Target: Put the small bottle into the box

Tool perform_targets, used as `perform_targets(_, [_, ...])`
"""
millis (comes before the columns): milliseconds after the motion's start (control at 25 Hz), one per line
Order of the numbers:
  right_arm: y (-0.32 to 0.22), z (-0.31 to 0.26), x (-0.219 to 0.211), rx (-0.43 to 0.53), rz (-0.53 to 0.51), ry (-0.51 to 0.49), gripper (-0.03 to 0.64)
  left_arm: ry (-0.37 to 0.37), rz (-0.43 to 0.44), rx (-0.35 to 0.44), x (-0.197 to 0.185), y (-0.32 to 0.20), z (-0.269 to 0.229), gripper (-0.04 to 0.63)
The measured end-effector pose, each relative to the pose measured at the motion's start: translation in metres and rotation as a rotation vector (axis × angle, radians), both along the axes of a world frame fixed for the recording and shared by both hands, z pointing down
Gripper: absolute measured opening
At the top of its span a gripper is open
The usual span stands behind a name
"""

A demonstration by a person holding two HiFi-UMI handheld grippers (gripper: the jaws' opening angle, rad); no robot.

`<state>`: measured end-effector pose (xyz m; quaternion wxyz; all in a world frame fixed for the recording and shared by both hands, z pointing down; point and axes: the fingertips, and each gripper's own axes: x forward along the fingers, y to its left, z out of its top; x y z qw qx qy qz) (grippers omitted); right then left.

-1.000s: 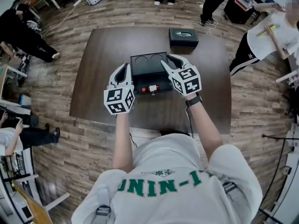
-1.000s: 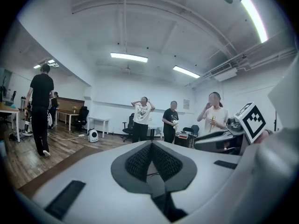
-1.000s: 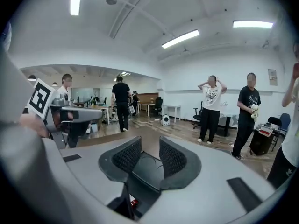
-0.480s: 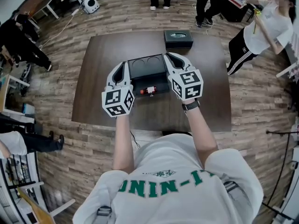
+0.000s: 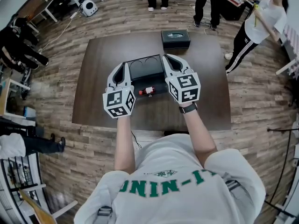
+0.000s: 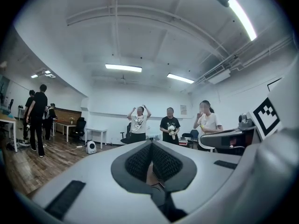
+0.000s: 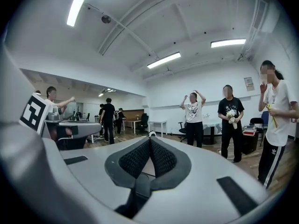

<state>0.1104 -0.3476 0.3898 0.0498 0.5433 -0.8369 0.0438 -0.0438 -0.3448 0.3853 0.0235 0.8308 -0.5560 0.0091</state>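
**Black pads shut, both grippers raised and empty**

Your right gripper (image 5: 165, 58) has just been closing. A second ago its jaws stood forked apart over the black open box (image 5: 145, 68); now its ribbed pads (image 7: 135, 160) meet at the tip with nothing between them. Your left gripper (image 5: 123, 66) is the same, closed tight on nothing. Both grippers have also come up from the dark brown wooden table (image 5: 98, 55) and now look out level across the room, one at each side of the box.

The small red-and-white bottle (image 5: 148, 91) has not moved relative to the box. It lies on its side just nearer to you than the box's two round recesses, on a patch darker than the tabletop. From the head view you cannot tell whether that patch is the near half of the box or only shadowed table in front of it.

If it is the box's near half, the bottle is in and your rise with closed jaws reads as the finish. If it is table, neither gripper holds anything and the pick is yet to be made, so you would need to open one gripper and come back down to the near side of the box.
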Motion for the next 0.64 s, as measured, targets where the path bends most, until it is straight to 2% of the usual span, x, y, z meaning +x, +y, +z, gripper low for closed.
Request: perform_targets(640, [0.0, 0.017, -0.005, -0.028, -0.007, -0.009, 0.015, 0.004, -0.024, -0.027, -0.008, 0.002, 0.017, 0.012])
